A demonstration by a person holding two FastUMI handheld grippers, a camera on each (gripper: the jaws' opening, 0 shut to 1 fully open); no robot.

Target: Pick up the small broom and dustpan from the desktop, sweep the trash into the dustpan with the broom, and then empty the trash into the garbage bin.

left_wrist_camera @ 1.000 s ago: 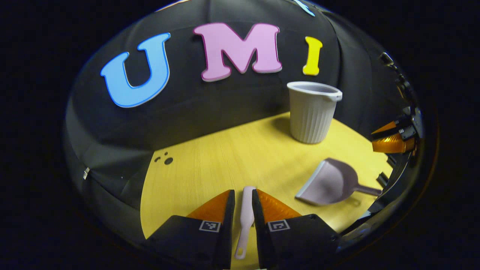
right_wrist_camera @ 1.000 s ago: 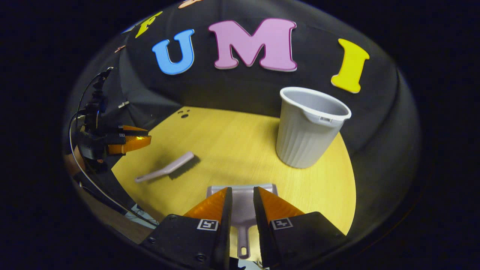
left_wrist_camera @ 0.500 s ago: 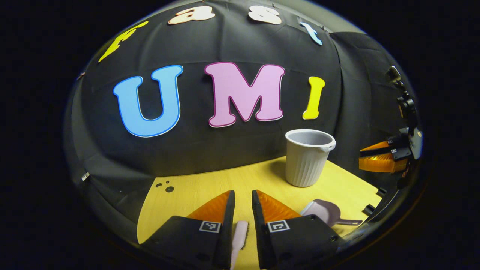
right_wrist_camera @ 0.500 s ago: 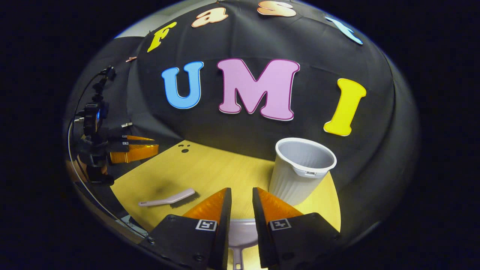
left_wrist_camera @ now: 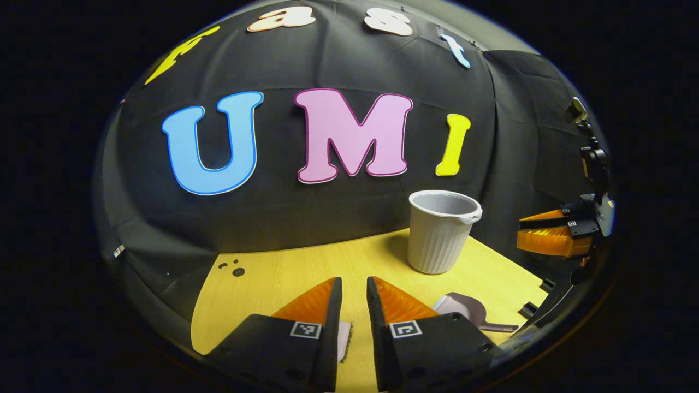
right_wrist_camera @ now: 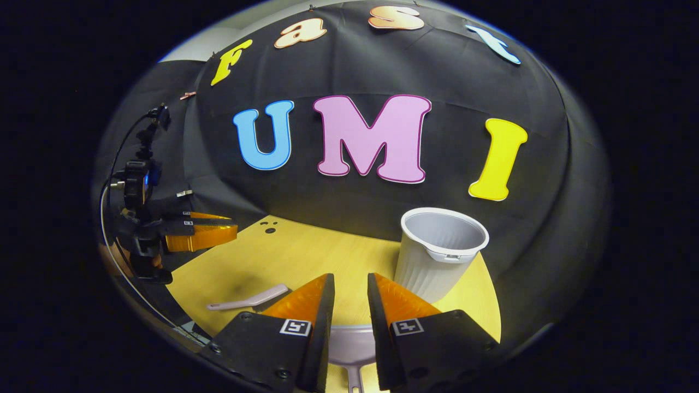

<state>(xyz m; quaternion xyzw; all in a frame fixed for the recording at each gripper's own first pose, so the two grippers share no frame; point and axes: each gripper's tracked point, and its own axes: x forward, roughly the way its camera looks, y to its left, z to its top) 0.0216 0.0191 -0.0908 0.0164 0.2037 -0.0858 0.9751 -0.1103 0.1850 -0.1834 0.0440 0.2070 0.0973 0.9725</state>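
- Our left hand-held gripper (left_wrist_camera: 354,289) hangs narrowly parted and empty above the broom (left_wrist_camera: 344,338), low centre on the surface (left_wrist_camera: 284,273).
- Our right hand-held gripper (right_wrist_camera: 349,286), likewise narrow, hovers over the dustpan (right_wrist_camera: 352,344); we could clip its thin handle and skid it.
- We see no trash; the garbage bin (right_wrist_camera: 437,251) stands right.

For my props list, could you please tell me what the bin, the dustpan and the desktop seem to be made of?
Bin: probably moulded plastic, matte pale grey, with ribbed walls and a rolled rim.
Dustpan: likely the same kind of plastic, smooth and matte, in one piece with its handle.
Desktop: light wood or wood-look laminate, judging by its fine straight grain; which of the two is unclear.
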